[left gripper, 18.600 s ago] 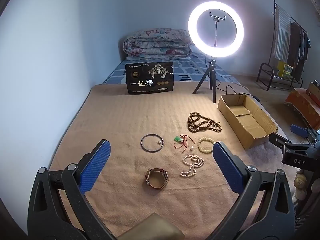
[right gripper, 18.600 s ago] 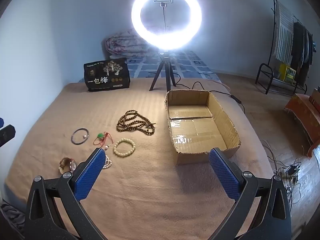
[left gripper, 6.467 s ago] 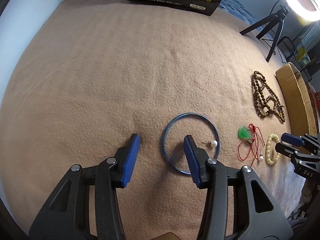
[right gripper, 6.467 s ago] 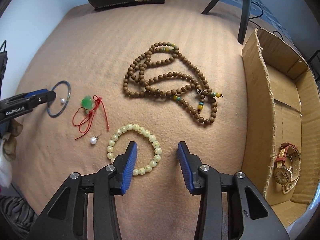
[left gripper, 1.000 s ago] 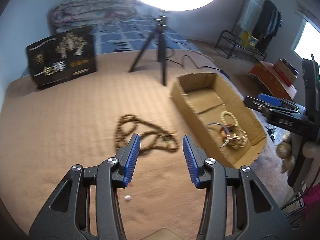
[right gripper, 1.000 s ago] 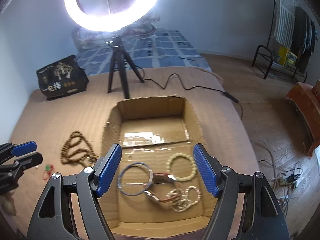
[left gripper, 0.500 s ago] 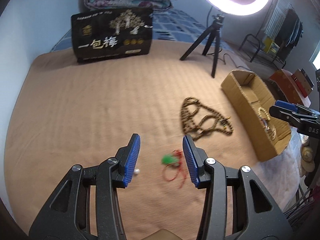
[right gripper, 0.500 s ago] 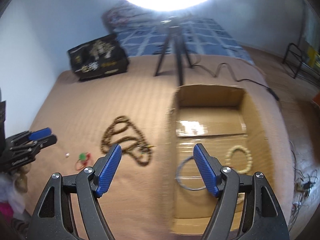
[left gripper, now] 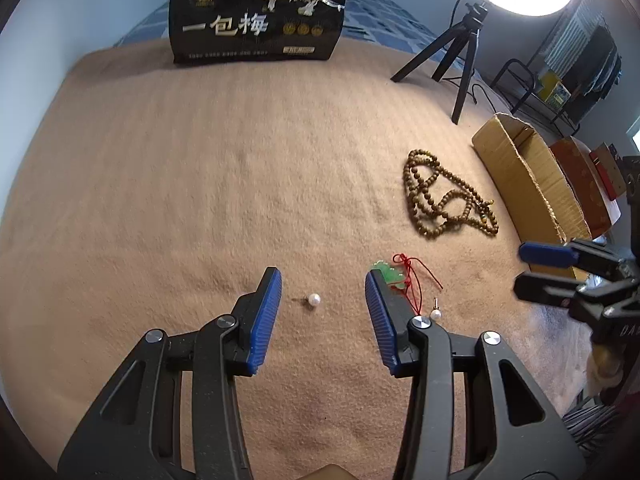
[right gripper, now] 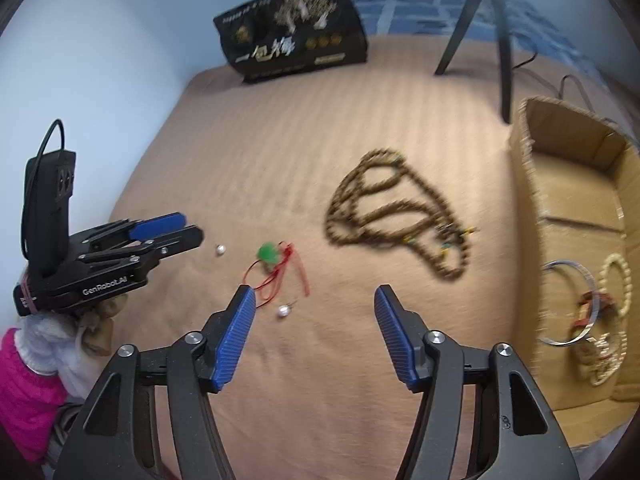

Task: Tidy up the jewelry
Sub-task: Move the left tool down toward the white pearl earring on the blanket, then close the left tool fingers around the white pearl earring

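A pearl earring (left gripper: 314, 300) lies on the tan blanket between the open fingers of my left gripper (left gripper: 323, 312); it also shows in the right wrist view (right gripper: 219, 249). A green pendant on red cord (left gripper: 394, 276) (right gripper: 269, 254) lies by the left gripper's right finger. A second pearl earring (left gripper: 435, 313) (right gripper: 283, 311) lies beside my open, empty right gripper (right gripper: 315, 336). A brown bead necklace (left gripper: 444, 200) (right gripper: 396, 216) lies further back. The cardboard box (right gripper: 568, 216) (left gripper: 524, 176) holds a silver bangle (right gripper: 576, 304), a cream bead bracelet (right gripper: 618, 280) and more jewelry.
A black printed bag (left gripper: 256, 12) stands at the blanket's far edge. A ring light on a tripod (left gripper: 460, 60) stands behind the necklace. A clothes rack (left gripper: 560, 76) and red furniture (left gripper: 588, 168) are off the bed to the right.
My left gripper has swung left and down from the box, now straddling the pearl earring. My right gripper has moved left from over the box toward the pendant and second earring.
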### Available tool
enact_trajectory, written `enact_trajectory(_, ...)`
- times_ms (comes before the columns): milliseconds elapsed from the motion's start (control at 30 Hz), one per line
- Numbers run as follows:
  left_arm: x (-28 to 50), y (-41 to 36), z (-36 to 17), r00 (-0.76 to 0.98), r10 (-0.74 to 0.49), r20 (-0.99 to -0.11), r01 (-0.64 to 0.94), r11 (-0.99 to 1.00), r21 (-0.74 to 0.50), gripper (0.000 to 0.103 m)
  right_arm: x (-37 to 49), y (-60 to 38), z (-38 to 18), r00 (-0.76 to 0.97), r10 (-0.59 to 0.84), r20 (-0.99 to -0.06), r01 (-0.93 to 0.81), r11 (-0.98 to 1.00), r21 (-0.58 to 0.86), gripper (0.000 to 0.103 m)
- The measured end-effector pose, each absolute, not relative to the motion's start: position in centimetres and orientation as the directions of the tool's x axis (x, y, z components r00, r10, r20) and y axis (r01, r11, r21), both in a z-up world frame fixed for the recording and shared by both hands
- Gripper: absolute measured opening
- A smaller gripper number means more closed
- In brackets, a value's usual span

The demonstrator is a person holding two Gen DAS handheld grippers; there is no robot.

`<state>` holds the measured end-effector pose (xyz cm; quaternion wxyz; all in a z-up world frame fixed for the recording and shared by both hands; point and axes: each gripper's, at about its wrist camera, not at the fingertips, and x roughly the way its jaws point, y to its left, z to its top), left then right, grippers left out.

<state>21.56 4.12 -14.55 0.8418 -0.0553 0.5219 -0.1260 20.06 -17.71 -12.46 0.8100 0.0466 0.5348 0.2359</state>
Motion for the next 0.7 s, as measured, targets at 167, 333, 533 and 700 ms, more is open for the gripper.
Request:
enact_trajectory(167, 21.9, 4.0, -15.3, 0.398, -0.282, -0.873, 0.149, 0.959, -0.242, 0.039, 20.5, -16.3, -14.0, 0.243, 0.466, -0.851, -0.318, 0.867, 0.384, 0.043)
enact_trajectory(333, 22.1, 4.0, -16.2, 0.372, -0.289, -0.882, 0.146, 0.957, -0.252, 0.034, 20.6, -15.1, -15.5, 0.195, 0.448, -0.873, -0.313, 0.872, 0.377, 0.036)
enact_trajectory(533, 22.3, 4.3, -17.1, 0.344, -0.303, -0.888, 0.13, 0.953, -0.275, 0.029, 21.1, -14.1, -16.4, 0.172, 0.439, -0.882, -0.302, 0.875, 0.377, 0.029)
enact_trajectory(700, 22.5, 4.4, -17.4, 0.336, -0.312, -0.889, 0.12, 0.95, -0.288, 0.029, 21.4, -13.4, -17.0, 0.161, 0.422, -0.892, -0.303, 0.881, 0.362, 0.026)
